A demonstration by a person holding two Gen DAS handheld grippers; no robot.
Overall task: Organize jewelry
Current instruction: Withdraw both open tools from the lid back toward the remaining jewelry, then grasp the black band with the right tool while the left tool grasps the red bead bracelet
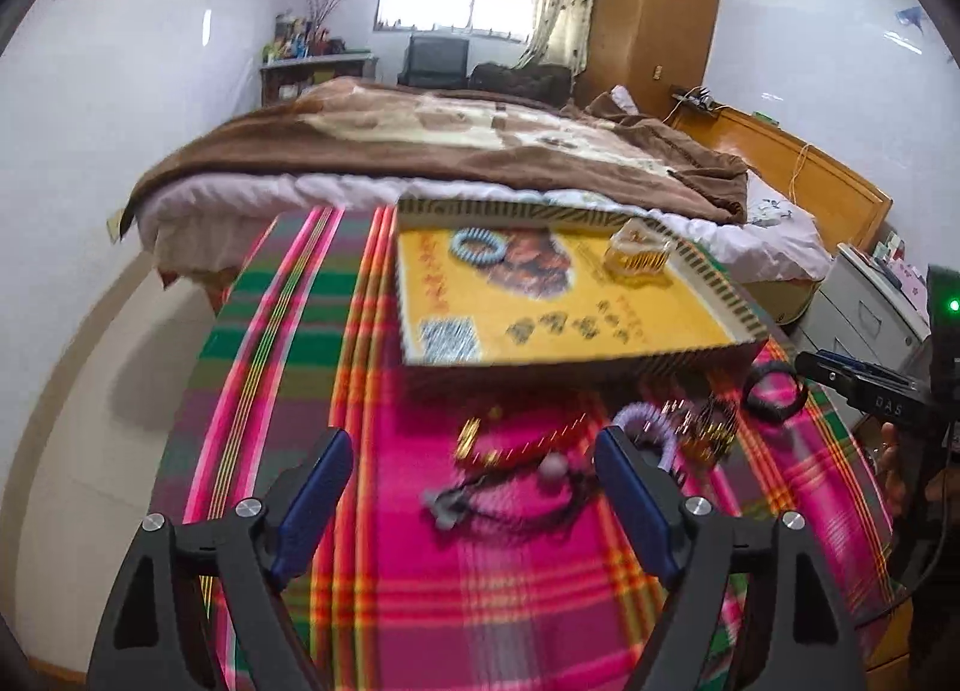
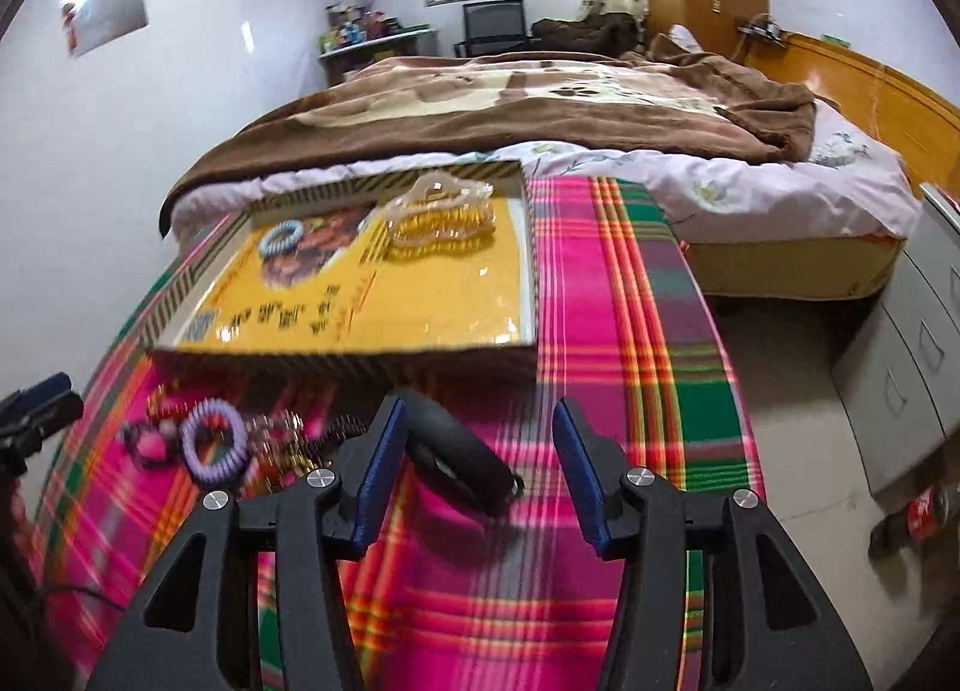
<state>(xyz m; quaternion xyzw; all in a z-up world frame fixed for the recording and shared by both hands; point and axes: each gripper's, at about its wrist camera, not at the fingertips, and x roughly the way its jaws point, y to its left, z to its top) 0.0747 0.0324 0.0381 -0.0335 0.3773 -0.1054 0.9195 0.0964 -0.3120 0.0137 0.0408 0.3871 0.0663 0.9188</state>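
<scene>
A yellow box lid [image 1: 660, 325] [image 2: 432, 307] lies on a pink plaid cloth and holds a light blue coil bracelet [image 1: 479, 245] [image 2: 283, 238] and a clear hair claw [image 1: 637, 254] [image 2: 441, 217]. In front of it lies a pile: a purple coil bracelet [image 1: 651, 427] [image 2: 213, 442], a red and gold piece [image 1: 528, 439], a dark cord with a pale bead [image 1: 516, 487], gold pieces [image 1: 708, 427], and a black band [image 1: 774, 391] [image 2: 456, 457]. My left gripper [image 1: 474, 481] is open above the cord. My right gripper [image 2: 474, 451] is open around the black band.
The plaid cloth [image 2: 600, 331] covers a table beside a bed with a brown blanket [image 1: 420, 150]. Grey drawers [image 2: 912, 361] stand to the right, with a red-labelled bottle [image 2: 918, 517] on the floor. The right gripper shows at the right edge of the left wrist view [image 1: 864, 391].
</scene>
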